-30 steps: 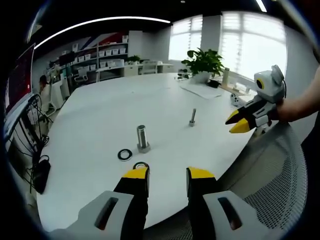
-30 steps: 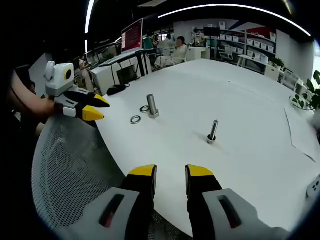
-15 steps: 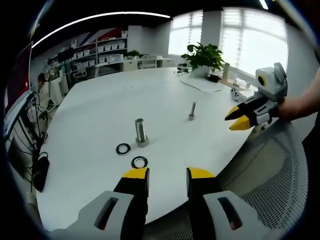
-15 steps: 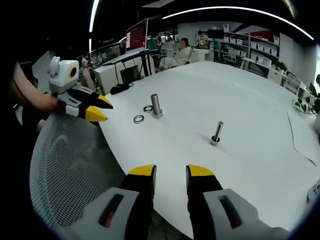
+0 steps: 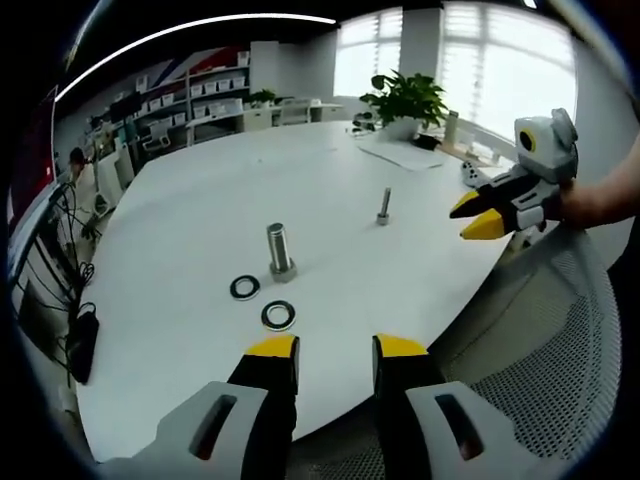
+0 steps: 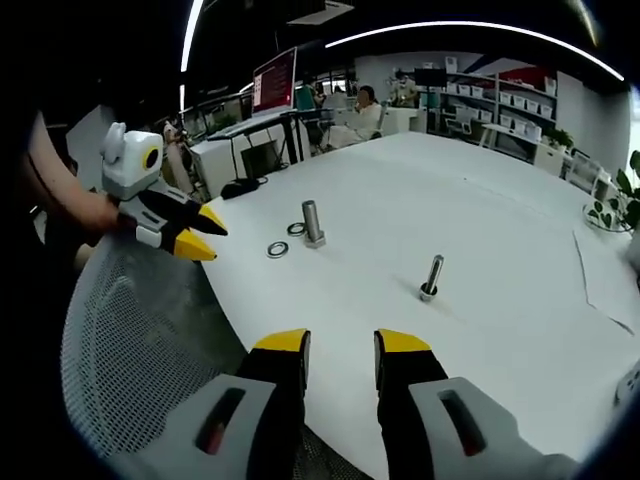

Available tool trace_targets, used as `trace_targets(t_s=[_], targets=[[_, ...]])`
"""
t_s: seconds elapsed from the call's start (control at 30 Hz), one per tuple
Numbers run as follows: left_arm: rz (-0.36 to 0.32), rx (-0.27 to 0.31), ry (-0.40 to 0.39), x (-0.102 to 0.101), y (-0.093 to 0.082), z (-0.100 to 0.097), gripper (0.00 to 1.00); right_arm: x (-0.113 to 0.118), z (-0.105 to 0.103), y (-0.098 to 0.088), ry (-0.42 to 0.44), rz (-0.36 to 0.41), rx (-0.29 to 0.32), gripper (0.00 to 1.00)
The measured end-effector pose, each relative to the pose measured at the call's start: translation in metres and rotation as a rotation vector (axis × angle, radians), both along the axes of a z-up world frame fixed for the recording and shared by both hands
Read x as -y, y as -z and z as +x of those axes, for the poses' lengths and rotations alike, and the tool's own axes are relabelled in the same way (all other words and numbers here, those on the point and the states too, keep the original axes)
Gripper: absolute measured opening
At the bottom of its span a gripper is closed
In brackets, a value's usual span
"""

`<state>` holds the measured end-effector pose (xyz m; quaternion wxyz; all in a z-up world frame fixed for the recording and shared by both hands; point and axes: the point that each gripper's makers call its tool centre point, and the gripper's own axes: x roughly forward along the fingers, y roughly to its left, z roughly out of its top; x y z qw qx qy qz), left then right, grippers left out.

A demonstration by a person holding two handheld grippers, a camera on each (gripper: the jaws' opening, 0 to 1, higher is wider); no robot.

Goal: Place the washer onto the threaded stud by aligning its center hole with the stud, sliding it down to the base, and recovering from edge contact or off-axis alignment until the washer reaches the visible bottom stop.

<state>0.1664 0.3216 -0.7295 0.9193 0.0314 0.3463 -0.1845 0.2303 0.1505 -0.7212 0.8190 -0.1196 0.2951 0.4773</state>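
On the white round table (image 5: 200, 200) a thick threaded stud (image 5: 280, 250) stands upright on its hex head, also seen as the thick stud (image 6: 312, 222). Two dark washers lie flat beside it: one washer (image 5: 245, 288) to its left and a nearer washer (image 5: 278, 316); in the right gripper view a washer (image 6: 277, 249) lies near the stud. A thinner bolt (image 5: 384, 206), the same thin bolt (image 6: 431, 277), stands farther off. My left gripper (image 5: 335, 348) is open and empty at the table's near edge. My right gripper (image 6: 340, 345) is open and empty too, and appears as the right gripper (image 5: 477, 216) at the right.
A grey mesh chair back (image 5: 545, 340) sits under both grippers at the table edge, also the chair back (image 6: 140, 340). A potted plant (image 5: 405, 100) and papers (image 5: 405, 180) are at the far side. Desks, shelves and a seated person (image 6: 362, 102) are beyond the table.
The left view has pulled back slightly, so the washers and stud sit a little higher and farther from the jaws. Both grippers stay open and nothing on the table has moved.
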Motion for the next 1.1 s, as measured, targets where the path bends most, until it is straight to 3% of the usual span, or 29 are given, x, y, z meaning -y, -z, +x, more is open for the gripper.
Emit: trace_targets(t_s=[0.5, 1.1], targets=[[0.056, -0.054, 0.035, 0.000, 0.006, -0.003, 0.26, 0.000, 0.002, -0.004, 0.006, 0.024, 0.004, 0.29], [0.051, -0.185, 0.012, -0.013, 0.023, -0.002, 0.27, 0.002, 0.003, -0.005, 0.020, 0.038, -0.003, 0.30]])
